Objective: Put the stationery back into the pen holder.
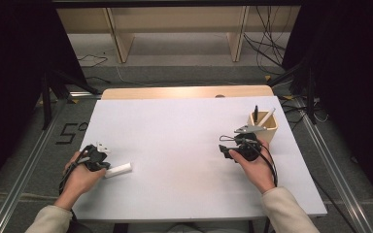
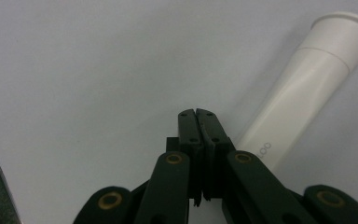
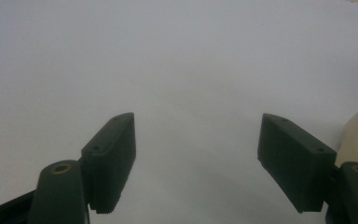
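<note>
White tube (image 2: 303, 88) with flared rim and faint grey lettering, lying on table (image 1: 184, 145) at lower left, just beside left gripper (image 2: 198, 114). Left jaws pressed together, empty. Right gripper (image 3: 198, 154) at right, jaws apart, empty.

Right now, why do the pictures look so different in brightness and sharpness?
High view: evenly lit white table, dark surroundings, everything fairly sharp. Left gripper view: the shut left claw is in focus, while the white tube beside it is soft and throws a faint shadow. Right gripper view: the open right claw looks dim and slightly blurred against hazy grey tabletop with no glare.
</note>
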